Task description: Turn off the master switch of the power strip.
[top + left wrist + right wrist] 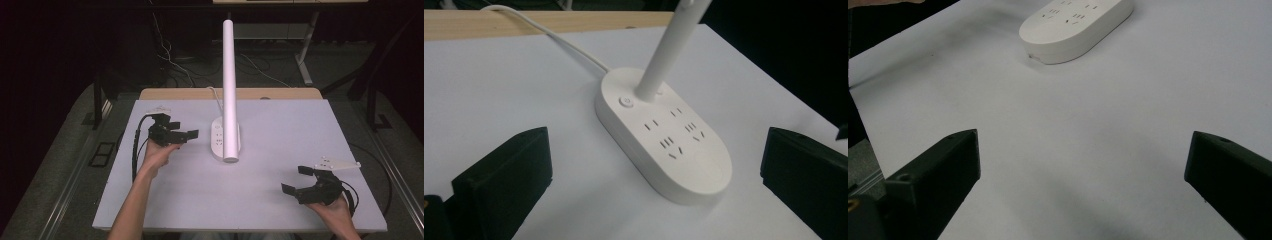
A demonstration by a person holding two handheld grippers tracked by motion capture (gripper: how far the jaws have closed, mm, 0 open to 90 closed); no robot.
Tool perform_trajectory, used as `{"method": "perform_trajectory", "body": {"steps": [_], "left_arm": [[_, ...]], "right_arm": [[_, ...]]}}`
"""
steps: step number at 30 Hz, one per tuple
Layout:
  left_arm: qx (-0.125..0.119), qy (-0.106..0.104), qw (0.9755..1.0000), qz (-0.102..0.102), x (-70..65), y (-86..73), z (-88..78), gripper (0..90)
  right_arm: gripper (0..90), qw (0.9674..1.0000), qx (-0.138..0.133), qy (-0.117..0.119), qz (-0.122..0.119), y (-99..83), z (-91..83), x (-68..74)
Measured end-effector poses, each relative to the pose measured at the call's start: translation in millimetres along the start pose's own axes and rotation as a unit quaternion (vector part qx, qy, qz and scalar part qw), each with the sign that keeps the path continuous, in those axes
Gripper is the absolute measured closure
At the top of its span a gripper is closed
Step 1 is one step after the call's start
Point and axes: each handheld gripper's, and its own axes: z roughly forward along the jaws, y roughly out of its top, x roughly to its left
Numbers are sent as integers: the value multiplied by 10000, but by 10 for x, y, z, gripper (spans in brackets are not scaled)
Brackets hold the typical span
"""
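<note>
White plastic lamp base (220,140) w/ built-in sockets, sitting mid-table on pale grey tabletop (265,190), a bit toward far edge. White tube (229,90) rising from base, tilted toward camera side in high view, lower end overhanging base's near end. White cord (549,32) running from base's back end to far table edge, over bare wood strip (190,94).

Round power button (625,102) on base top, just beside foot of tube; socket slots in rows past it toward rounded near end.

Left gripper (184,134) held above table just left of base, pointed at it, not touching. Jaws wide apart, nothing between pads; in left gripper view, base framed in gap between black jaws, still clear of both. Black cable trailing from gripper body back along left forearm.

Right gripper (297,180) near front-right corner of table, well apart from base, pointed left toward table middle. Jaws spread wide, empty; bare tabletop between them in right gripper view, w/ base (1075,27) further off at top. Grey three-cornered plate (336,163) on top of right gripper.
</note>
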Motion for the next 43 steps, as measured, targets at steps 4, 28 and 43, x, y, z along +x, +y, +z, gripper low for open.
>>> {"method": "perform_trajectory", "body": {"steps": [4, 28, 43], "left_arm": [[-48, -11, 10000, 82, -71, -64, -96, 0], [-541, 2, 9975, 461, -437, -667, -513, 0], [-280, -63, 9979, 588, -584, -1014, -603, 0]], "right_arm": [[6, 10000, -8, -4, 5, -1, 1, 1], [6, 10000, 0, -46, -45, 1, 12, 7], [6, 10000, 51, 5, 1, -13, 11, 22]]}}
